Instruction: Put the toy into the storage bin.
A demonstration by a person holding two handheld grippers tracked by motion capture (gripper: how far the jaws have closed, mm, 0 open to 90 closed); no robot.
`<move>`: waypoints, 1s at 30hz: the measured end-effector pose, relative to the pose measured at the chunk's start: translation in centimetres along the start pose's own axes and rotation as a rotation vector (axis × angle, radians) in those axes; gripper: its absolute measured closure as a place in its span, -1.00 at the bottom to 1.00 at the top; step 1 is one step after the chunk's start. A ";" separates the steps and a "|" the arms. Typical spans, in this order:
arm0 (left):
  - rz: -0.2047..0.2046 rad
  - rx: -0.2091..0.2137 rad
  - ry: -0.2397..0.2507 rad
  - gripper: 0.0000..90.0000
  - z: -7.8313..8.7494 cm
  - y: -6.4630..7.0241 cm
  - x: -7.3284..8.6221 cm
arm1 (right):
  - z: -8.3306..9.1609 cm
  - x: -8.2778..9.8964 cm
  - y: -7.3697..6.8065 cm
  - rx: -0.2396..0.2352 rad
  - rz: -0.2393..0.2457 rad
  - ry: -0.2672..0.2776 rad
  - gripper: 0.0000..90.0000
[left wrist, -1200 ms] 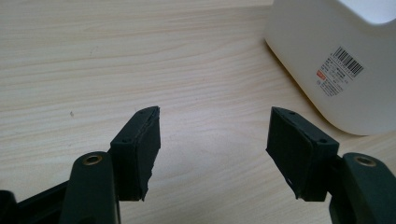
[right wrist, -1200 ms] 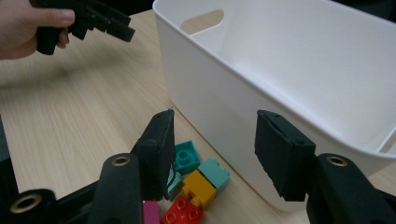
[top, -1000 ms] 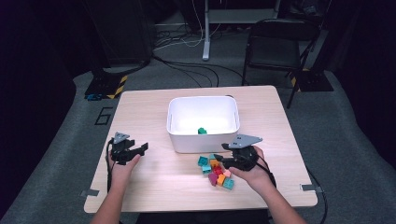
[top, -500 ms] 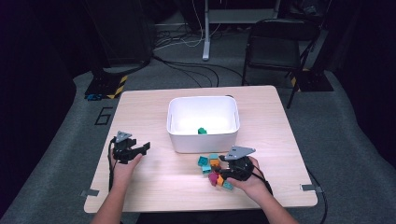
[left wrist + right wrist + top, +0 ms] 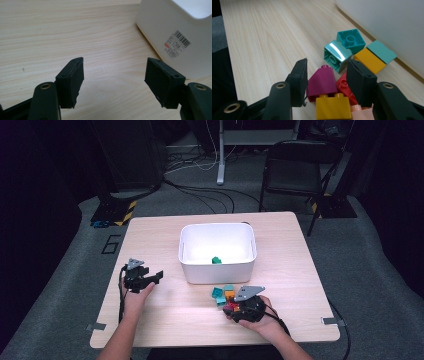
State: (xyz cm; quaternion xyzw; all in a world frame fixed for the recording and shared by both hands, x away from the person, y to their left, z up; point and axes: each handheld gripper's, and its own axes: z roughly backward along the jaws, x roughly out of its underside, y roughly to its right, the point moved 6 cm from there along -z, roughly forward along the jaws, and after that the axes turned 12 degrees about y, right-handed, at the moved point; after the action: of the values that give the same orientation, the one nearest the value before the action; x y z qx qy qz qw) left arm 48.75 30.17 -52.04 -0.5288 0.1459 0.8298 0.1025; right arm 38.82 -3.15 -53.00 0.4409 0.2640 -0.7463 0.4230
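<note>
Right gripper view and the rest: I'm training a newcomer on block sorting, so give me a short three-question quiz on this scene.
1. True or false: the left gripper holds a block.
2. Which block lies between the right gripper's jaws? A) magenta sloped block B) teal block C) orange block
3. What already lies inside the white bin?

Key
1. False: its jaws stand open over bare table beside the bin.
2. A. The jaws have just been closing around it, but the pads do not press on it yet.
3. One green block; the other blocks are piled on the table in front of the bin.
</note>
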 end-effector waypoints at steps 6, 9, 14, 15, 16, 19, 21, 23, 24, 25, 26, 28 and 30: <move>0.001 0.003 0.001 -0.31 -0.2 0.1 -0.1 | -0.2 0.5 -0.4 -0.011 -0.005 -0.019 0.21; 0.000 0.006 0.000 -0.31 -0.2 0.1 -0.1 | -0.3 0.7 -0.6 -0.022 -0.004 -0.029 0.24; 0.002 0.007 -0.001 -0.31 -0.2 0.1 -0.1 | -0.7 0.9 -0.8 -0.035 0.017 -0.041 0.26; 0.002 0.006 0.000 -0.31 -0.2 0.1 -0.1 | -0.8 0.9 -0.9 -0.037 0.008 -0.042 0.26; 0.001 0.006 -0.001 -0.31 -0.2 0.1 -0.1 | -0.9 0.9 -1.0 -0.041 0.015 -0.043 0.26; 0.001 0.006 -0.005 -0.31 -0.1 0.1 0.0 | -1.0 1.0 -1.2 -0.053 0.024 -0.049 0.25; 0.001 0.007 -0.004 -0.31 -0.1 0.1 0.0 | -1.1 1.1 -1.3 -0.054 0.034 -0.060 0.26; -0.002 0.006 -0.003 -0.31 -0.1 0.0 0.0 | -1.1 1.1 -1.2 -0.060 0.037 -0.065 0.27; 0.001 0.005 -0.005 -0.31 -0.1 0.0 0.0 | -1.1 1.1 -1.3 -0.064 0.030 -0.067 0.28; 0.003 0.005 -0.006 -0.31 -0.1 0.0 0.0 | -1.1 1.1 -1.2 -0.066 0.030 -0.072 0.28; 0.004 0.004 -0.006 -0.31 -0.1 0.0 0.0 | -1.2 1.0 -1.3 -0.065 0.025 -0.071 0.28; 0.004 0.004 -0.005 -0.31 -0.1 0.0 0.0 | -1.2 1.0 -1.3 -0.065 0.032 -0.069 0.28; 0.004 0.005 -0.004 -0.31 -0.1 0.0 0.0 | -1.1 0.8 -1.4 -0.067 0.037 -0.074 0.29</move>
State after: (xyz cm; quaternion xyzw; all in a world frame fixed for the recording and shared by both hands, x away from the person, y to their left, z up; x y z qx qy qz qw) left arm 48.82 30.14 -52.07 -0.5266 0.1490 0.8307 0.1024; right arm 37.90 -1.90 -54.17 0.4037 0.2648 -0.7448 0.4606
